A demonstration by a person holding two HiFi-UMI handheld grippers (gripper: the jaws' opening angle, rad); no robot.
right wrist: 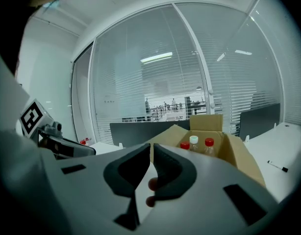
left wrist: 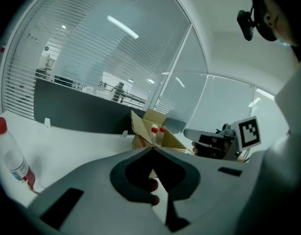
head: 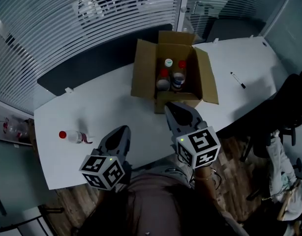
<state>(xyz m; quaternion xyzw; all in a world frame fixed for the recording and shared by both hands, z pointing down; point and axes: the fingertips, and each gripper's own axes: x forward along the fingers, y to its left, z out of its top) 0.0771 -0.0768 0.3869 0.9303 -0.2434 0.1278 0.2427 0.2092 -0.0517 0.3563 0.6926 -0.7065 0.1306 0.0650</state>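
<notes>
Left gripper [head: 123, 130] and right gripper [head: 170, 107], both with jaws pressed together and empty, hover over the white table [head: 111, 107]. A red-capped bottle [head: 74, 136] lies left of the left gripper. An open cardboard box [head: 142, 70] holding bottles [head: 171, 76] stands just beyond the right gripper.

Box [head: 143, 75]: 1, cardboard, open. Bottles [head: 168, 63] inside: 3 caps counted, 2 red + 1 white; poss. more, can't tell. Loose bottle [head: 75, 136] on tabletop [head: 116, 107]: 1. Pen [head: 238, 80]: 1.

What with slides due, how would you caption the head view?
Left gripper and right gripper near open brown cardboard box of clear plastic bottles on white table.
</notes>
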